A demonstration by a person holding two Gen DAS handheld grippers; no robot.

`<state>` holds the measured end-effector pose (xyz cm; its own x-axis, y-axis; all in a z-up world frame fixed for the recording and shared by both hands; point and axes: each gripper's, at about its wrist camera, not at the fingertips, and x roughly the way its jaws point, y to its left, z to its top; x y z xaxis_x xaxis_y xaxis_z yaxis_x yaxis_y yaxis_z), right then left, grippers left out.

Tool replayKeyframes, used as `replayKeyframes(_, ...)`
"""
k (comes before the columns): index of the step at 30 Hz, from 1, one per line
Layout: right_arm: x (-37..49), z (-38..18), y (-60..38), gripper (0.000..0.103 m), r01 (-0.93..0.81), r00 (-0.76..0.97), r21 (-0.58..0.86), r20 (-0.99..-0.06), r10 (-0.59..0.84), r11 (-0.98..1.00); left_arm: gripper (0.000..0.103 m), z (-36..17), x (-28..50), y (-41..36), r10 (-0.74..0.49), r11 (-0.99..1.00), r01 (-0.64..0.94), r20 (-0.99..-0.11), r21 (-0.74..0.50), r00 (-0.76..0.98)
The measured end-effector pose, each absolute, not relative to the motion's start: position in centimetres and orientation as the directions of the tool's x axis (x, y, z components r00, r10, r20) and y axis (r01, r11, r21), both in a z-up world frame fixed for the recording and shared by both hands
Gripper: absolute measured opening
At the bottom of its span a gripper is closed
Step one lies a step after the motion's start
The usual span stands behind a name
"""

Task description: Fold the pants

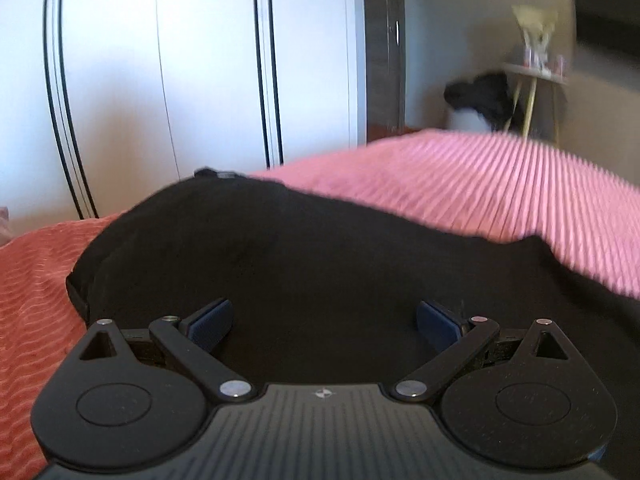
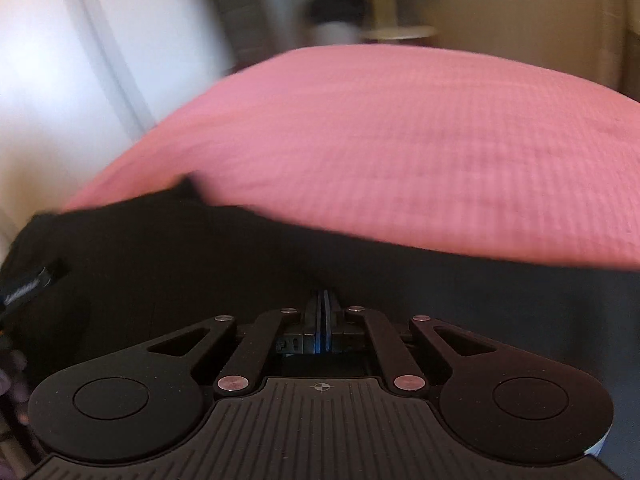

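Black pants point(image 1: 300, 248) lie spread on a pink ribbed bedspread point(image 1: 480, 184). My left gripper point(image 1: 324, 312) hovers low over them, its blue pads point(image 1: 212, 320) wide apart and nothing between them. In the right wrist view the pants point(image 2: 160, 260) fill the lower half, with a small label point(image 2: 32, 284) at their left edge. My right gripper point(image 2: 323, 294) is shut, pads pressed together, and the black cloth bunches up to its tips as if pinched there. The view is blurred by motion.
White wardrobe doors point(image 1: 200, 60) stand behind the bed on the left. A small side table point(image 1: 536, 76) and a dark heap point(image 1: 480, 96) sit in the far right corner. Bare bedspread point(image 2: 400, 140) stretches beyond the pants.
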<state>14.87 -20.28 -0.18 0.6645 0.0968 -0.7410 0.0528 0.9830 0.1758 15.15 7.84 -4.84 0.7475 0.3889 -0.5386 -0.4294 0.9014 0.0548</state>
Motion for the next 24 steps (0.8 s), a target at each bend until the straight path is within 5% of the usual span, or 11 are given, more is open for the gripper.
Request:
replayKeyframes(6,8.5,1.3,-30.9,0.002,0.354,0.661,0.124,-0.734,-0.154,0.927,0.099,-4.3,14.2,6.4,0.322,0.93,-0.368,-0.508,0.011,0.799)
replayKeyframes(10,4.6,0.5,-35.1,0.002,0.454,0.625,0.114,-0.747,-0.225,0.884,0.099,-4.7,13.1,4.9,0.167,0.965,-0.245,-0.501,-0.094,0.849)
replayKeyframes(18,-5.9,1.9,-46.4,0.008,0.685,0.624,0.263,-0.694,-0.36,0.68,0.099,-4.2,10.8,-0.3,0.11,0.994,-0.105,-0.511,0.039,0.852)
replayKeyframes(19,-7.1,1.8,-47.9,0.016,0.709,0.627,0.317,-0.691,-0.359,0.629,0.099,-4.3,10.6,-0.9,0.096,0.995,-0.086,-0.517,0.044,0.85)
replayKeyframes(21,-9.2,1.7,-50.5,0.051,0.744,0.633,0.4,-0.679,-0.373,0.535,0.099,-4.1,9.8,-1.5,0.089,0.996,-0.077,-0.528,0.045,0.844)
replayKeyframes(24,-10.7,0.9,-53.6,0.05,0.721,0.674,0.506,-0.671,-0.31,0.473,0.099,-3.7,8.9,-1.8,0.087,0.996,-0.09,-0.549,0.021,0.831)
